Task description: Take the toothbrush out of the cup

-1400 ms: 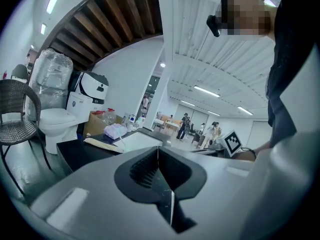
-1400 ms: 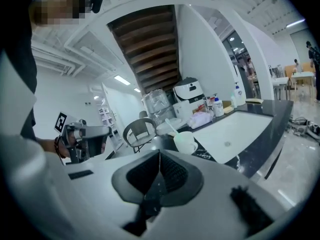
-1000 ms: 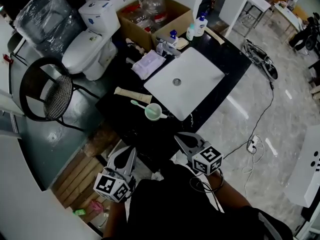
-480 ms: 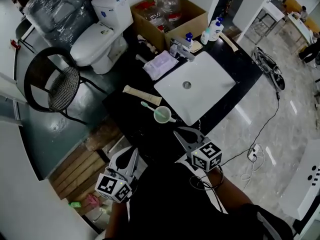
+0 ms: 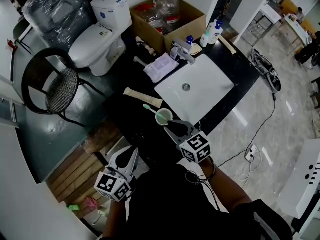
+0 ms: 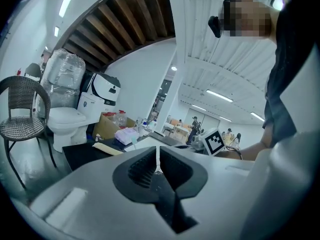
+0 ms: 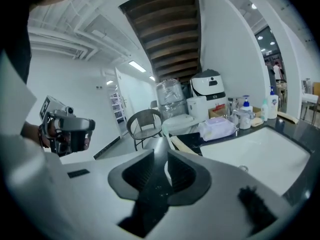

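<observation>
A pale green cup [image 5: 163, 117] stands on the black counter [image 5: 131, 120] by the near left corner of the white sink [image 5: 200, 91]. A pale green toothbrush [image 5: 148, 107] leans out of it toward the left. My right gripper [image 5: 168, 125] is shut, its tips just short of the cup's near side and holding nothing. In the right gripper view the jaws [image 7: 160, 143] meet at the tips and hide the cup. My left gripper [image 5: 132, 152] hangs shut below the counter's front edge, apart from everything; its own view [image 6: 157, 151] shows closed jaws.
A beige tube [image 5: 142, 98] lies left of the cup. A purple pack [image 5: 161, 66], a faucet [image 5: 182, 51] and pump bottles [image 5: 212, 31] line the back. A toilet [image 5: 97, 39], a wicker chair [image 5: 50, 91] and a cardboard box [image 5: 195, 19] stand beyond the counter.
My right gripper has moved forward and left to the cup's near side. The left gripper has stayed in place. The cup and toothbrush have not moved.
</observation>
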